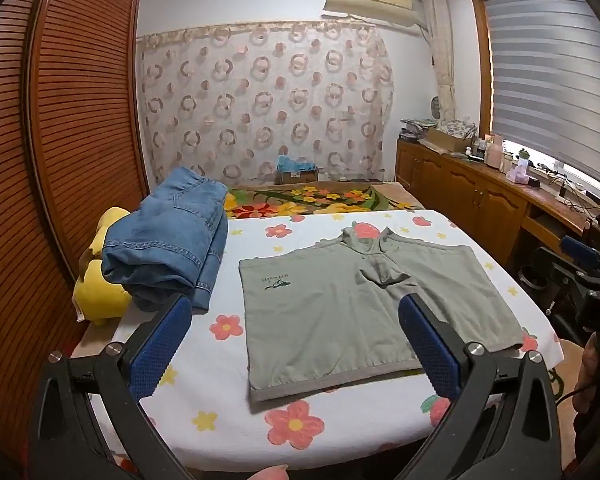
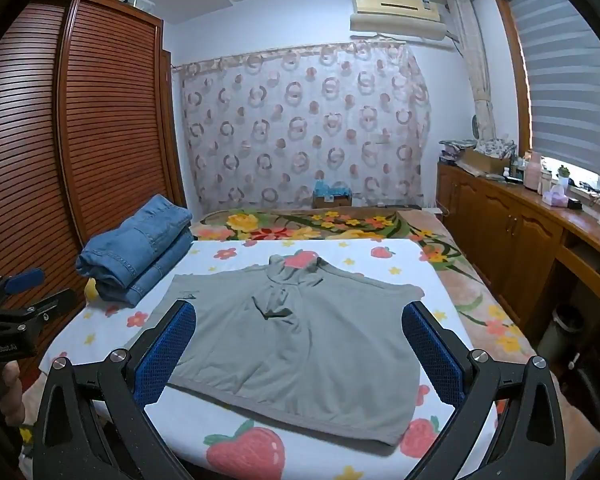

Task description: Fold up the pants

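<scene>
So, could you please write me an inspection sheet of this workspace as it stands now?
Surface: bed with a white flower-and-strawberry sheet, floral blanket beyond it.
Job's things: grey-green shorts spread flat, waistband nearest, not yet folded.
Clutter: folded denim jeans at the sheet's left edge; yellow plush toy beside them.
Grippers: left hand-held gripper open, holding nothing; right hand-held gripper open, holding nothing; both above the near edge.
Cables: loose wires on the wooden counter by the window.
Surroundings: slatted wardrobe, patterned curtain, air conditioner.
</scene>
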{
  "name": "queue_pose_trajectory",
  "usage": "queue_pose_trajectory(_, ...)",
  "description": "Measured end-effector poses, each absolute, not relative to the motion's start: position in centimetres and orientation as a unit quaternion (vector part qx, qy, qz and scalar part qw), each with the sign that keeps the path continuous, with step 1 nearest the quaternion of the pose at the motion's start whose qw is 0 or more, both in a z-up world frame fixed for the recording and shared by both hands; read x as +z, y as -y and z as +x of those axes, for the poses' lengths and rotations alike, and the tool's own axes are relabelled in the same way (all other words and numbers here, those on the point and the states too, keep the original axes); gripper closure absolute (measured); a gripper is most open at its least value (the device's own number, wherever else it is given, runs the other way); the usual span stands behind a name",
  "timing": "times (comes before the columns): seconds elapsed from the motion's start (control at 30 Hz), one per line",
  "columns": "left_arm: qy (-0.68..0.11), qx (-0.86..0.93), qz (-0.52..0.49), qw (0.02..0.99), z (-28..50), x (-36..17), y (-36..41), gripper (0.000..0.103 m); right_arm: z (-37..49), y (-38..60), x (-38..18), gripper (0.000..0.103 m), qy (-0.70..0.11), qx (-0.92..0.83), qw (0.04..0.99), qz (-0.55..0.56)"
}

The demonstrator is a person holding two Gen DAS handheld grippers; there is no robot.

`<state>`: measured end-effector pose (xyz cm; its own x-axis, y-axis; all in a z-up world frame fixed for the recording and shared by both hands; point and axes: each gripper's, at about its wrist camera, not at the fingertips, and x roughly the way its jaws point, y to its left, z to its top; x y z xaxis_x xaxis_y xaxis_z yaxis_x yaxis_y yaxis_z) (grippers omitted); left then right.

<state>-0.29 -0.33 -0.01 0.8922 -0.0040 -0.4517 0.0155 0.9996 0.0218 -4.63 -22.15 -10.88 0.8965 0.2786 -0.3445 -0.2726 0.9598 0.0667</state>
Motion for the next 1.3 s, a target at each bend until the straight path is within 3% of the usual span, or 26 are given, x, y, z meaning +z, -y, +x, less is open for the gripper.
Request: queue_pose_trajectory(1.3, -0.227, -0.008, 0.007, 0.974, -1.0, 1.1, 0.8, 0.000, -4.5, 22.2, -10.9, 0.000, -0.173, 0.143, 0.975, 0.007)
